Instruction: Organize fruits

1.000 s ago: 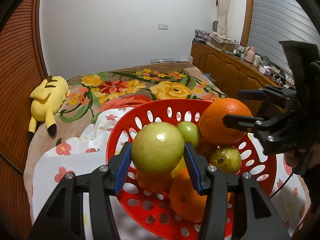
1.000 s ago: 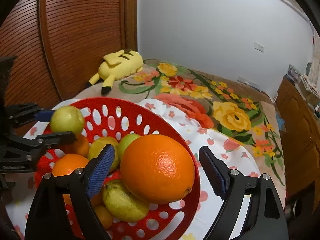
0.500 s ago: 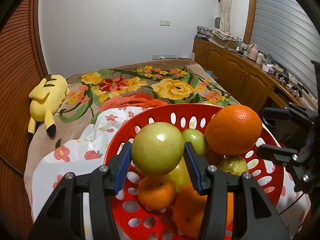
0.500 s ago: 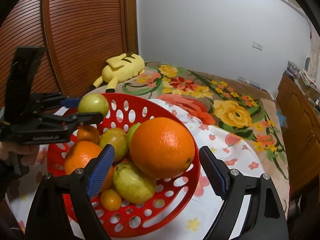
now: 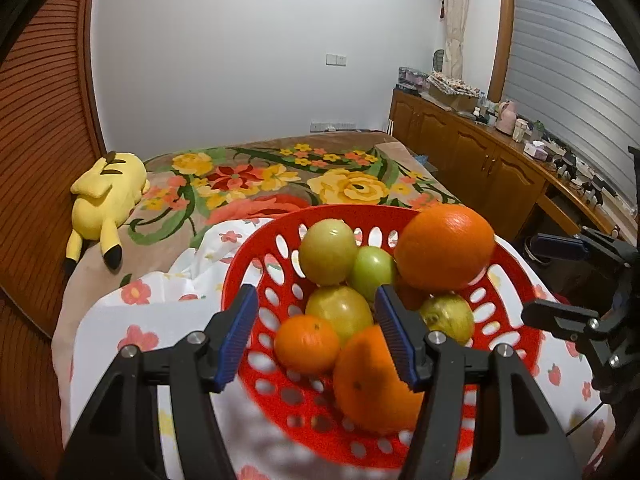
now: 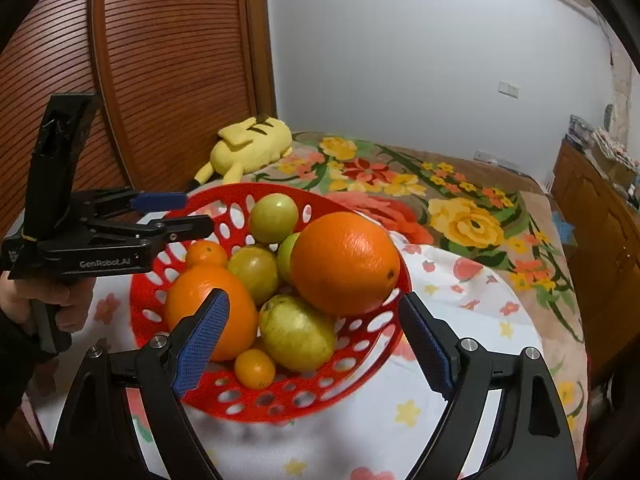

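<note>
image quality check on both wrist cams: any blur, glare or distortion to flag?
Left wrist view: strong fisheye bending with dark corners; the near red basket rim is soft, and the large orange shows a small highlight. Right wrist view: same bending; fruit sharp, glare patch on the large orange, cloth in the foreground blurred.

Bed [image 5: 256, 160], floral blanket. White flowered cloth [image 6: 452, 304] spread under both sets of jaws; red basket [image 6: 360, 364] on it, ahead of them. Yellow plush toy [image 5: 104, 196] far beyond, left.
</note>
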A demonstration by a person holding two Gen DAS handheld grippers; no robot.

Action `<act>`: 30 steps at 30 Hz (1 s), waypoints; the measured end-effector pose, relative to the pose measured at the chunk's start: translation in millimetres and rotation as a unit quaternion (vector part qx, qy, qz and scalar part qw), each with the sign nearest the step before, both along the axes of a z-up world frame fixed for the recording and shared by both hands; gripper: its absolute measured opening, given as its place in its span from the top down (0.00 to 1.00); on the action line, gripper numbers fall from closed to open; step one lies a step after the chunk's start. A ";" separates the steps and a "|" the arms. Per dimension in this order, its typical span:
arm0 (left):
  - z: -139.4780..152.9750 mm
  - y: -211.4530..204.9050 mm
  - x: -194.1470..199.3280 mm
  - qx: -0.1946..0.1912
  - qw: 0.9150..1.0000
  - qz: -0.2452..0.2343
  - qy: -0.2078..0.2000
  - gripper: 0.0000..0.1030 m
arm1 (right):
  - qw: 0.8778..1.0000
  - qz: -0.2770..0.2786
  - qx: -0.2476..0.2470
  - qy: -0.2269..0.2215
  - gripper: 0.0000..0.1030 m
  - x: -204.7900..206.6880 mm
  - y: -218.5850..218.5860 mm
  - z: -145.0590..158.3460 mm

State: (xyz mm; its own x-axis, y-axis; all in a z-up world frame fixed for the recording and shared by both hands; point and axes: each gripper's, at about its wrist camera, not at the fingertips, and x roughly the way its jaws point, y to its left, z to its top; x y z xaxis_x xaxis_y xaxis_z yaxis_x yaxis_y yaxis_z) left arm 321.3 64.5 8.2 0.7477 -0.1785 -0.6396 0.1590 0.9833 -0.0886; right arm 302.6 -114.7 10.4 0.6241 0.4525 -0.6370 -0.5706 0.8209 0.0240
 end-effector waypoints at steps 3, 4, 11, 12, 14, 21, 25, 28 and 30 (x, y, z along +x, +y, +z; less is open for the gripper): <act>6.6 -2.1 -20.5 0.003 1.000 0.000 -0.010 0.41 | 1.000 -0.007 0.009 -0.004 0.15 -12.3 -2.8 1.1; 8.5 -3.1 -24.9 0.004 1.000 0.000 -0.012 0.41 | 1.000 -0.010 0.011 -0.007 0.15 -18.6 -3.3 1.6; 18.6 -3.4 -73.3 0.006 1.000 0.008 -0.029 0.39 | 0.999 -0.030 0.024 -0.025 0.15 -51.5 -6.8 2.6; 18.8 -3.4 -84.0 0.007 0.999 0.010 -0.032 0.39 | 0.999 -0.032 0.027 -0.027 0.15 -56.6 -7.6 2.1; 18.4 -4.6 -95.4 0.008 0.999 0.012 -0.035 0.38 | 0.998 -0.035 0.029 -0.030 0.15 -67.0 -8.4 1.1; 18.3 -9.9 -138.0 0.011 0.999 0.009 -0.047 0.34 | 0.998 -0.042 0.043 -0.032 0.15 -98.4 -10.6 -2.9; 25.7 -13.6 -156.0 0.007 0.998 0.011 -0.056 0.33 | 0.997 -0.048 0.046 -0.037 0.15 -118.3 -15.5 -0.4; 36.7 -17.7 -169.7 0.010 0.998 0.010 -0.067 0.32 | 0.996 -0.054 0.050 -0.045 0.15 -131.6 -20.6 6.3; 43.0 -19.4 -176.3 0.011 0.997 0.010 -0.077 0.31 | 0.996 -0.056 0.051 -0.053 0.15 -140.0 -24.4 10.9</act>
